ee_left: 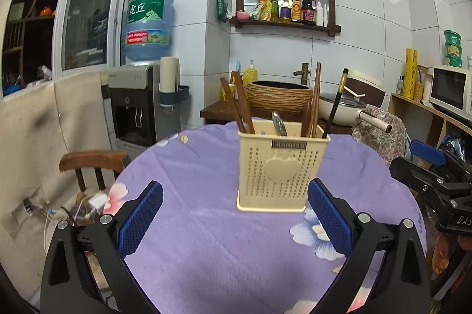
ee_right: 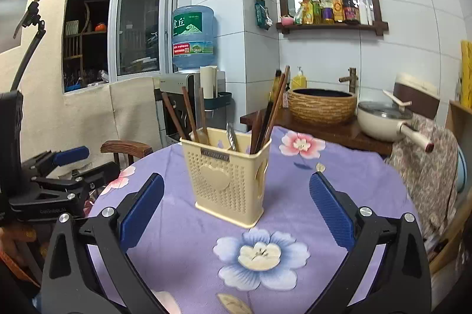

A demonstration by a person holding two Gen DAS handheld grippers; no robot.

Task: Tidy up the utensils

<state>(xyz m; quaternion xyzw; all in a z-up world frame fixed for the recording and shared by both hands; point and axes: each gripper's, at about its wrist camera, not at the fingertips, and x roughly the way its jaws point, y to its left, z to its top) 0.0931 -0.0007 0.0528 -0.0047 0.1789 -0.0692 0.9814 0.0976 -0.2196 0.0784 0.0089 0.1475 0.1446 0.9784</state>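
Lower ends of chopsticks [ee_left: 240, 104], spoon [ee_left: 279, 123] and remaining utensils hidden inside utensil holder [ee_left: 281, 169]; count of pieces hard to make out. Near rim of worktop [ee_left: 191, 225] cut off behind gripper bodies. Utensils upright, long axes near vertical, tops leaning toward 11 and 1 o'clock. Holder: cream plastic, square, perforated walls, raised heart on front, small label near rim. Located upright on purple floral cloth, mid-worktop, at 12 o'clock from left gripper [ee_left: 235, 218] and 11 o'clock from right gripper [ee_right: 237, 209]. Fingers of both grippers spread wide, blue pads gripping nothing, clear of holder.
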